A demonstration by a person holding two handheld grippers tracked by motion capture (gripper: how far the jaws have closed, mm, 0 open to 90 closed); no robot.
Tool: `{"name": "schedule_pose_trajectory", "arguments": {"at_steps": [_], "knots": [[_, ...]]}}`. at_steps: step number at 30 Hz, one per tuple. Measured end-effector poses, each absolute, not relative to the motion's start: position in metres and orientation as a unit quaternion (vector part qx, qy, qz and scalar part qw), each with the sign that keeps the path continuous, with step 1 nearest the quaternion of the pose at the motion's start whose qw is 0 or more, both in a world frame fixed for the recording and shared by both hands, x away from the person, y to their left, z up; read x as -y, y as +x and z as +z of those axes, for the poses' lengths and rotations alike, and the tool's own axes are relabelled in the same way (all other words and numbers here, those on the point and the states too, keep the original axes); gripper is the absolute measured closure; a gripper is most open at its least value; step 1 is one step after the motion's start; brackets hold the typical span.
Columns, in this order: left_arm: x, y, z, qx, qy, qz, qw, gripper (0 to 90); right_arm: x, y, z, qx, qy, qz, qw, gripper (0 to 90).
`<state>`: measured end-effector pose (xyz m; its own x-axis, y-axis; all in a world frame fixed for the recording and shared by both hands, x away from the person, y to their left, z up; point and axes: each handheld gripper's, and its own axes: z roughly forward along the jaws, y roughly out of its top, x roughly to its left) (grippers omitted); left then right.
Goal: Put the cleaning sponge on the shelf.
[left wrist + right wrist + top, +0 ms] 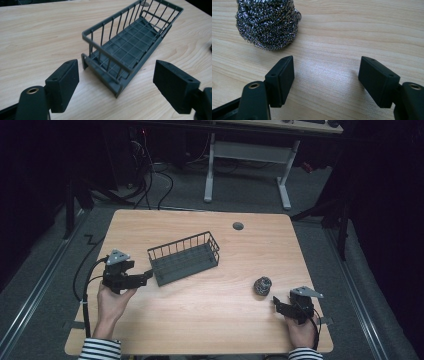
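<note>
A dark grey wire basket [184, 258] stands slantwise near the middle of the wooden table [210, 310], with nothing in it. My left gripper [148, 274] is held just off the basket's near left corner, open, its jaws pointing at that end; in the left gripper view the basket [130, 47] lies beyond the spread jaws [116, 82], untouched. A steel wool scourer [262, 285] sits on the table at the right. My right gripper [275, 301] rests just short of it, open; the scourer [267, 22] lies ahead and left of the jaws [326, 75], which hold nothing.
A round grey cable grommet [238, 226] is set in the table's far edge. Beyond the table stand a white desk frame [248, 167] and loose cables on the carpet [155, 185]. A black cable [85, 285] trails from the left gripper off the table's left side.
</note>
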<state>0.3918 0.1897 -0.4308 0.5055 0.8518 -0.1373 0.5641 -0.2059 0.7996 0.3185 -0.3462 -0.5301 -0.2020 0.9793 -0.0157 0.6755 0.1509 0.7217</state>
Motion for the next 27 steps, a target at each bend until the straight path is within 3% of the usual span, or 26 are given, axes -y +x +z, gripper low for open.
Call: {"name": "schedule_pose_trajectory", "arguments": {"at_steps": [14,27], "knots": [[-0.169,0.422,-0.436,-0.484,0.755,0.168,0.409,20.7,0.346,0.318,-0.53,-0.717,0.577,0.3,0.253,29.1],[-0.162,0.434,-0.448,-0.506,0.746,0.169,0.399,26.5,0.346,0.318,-0.53,-0.716,0.577,0.302,0.251,28.7]]}}
